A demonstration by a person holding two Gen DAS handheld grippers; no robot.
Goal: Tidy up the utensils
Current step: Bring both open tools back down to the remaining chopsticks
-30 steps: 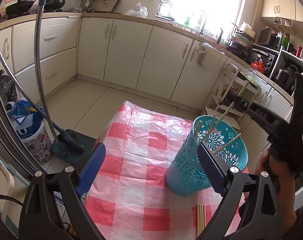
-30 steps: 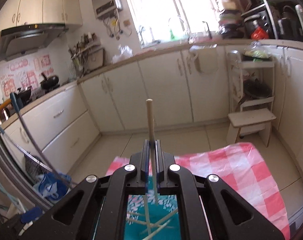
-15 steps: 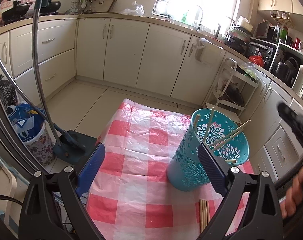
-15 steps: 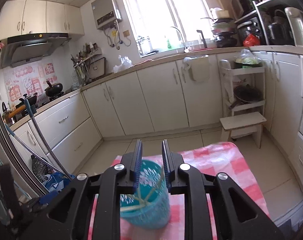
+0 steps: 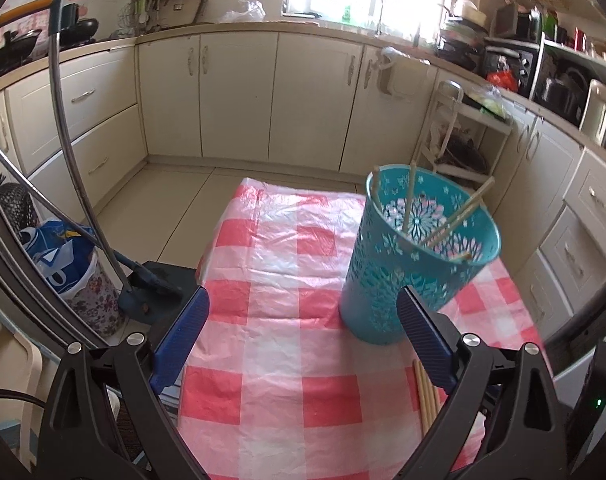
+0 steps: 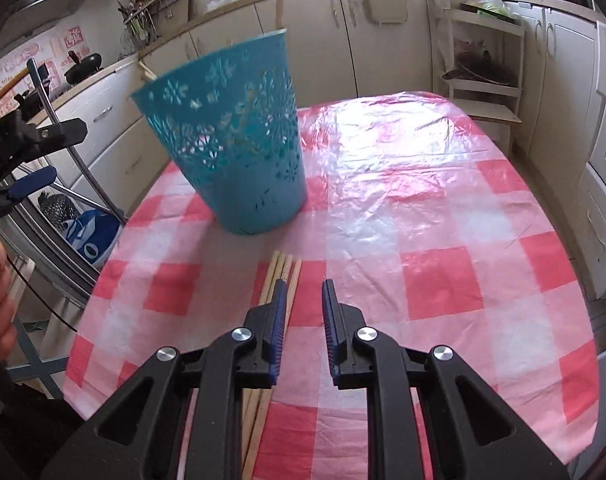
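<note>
The right gripper (image 6: 301, 294), jaws narrowly parted, closing and empty, is hanging just right of the chopsticks (image 6: 281, 276); they are lying lengthwise along its reach; the left gripper (image 5: 303, 320), gaping and empty, is sitting farther off.

A basket (image 6: 239, 148) was set on the table (image 6: 443, 208), ahead and left of the right gripper (image 6: 303, 292). Sticks (image 5: 443, 220) were stood inside it. More sticks (image 6: 281, 276) were laid flat just under the gripper's left finger (image 6: 277, 320), before the basket.

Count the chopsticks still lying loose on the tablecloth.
4 visible chopsticks, bundled side by side in front of the teal basket, partly under the right gripper; more may be hidden beneath it.
</note>
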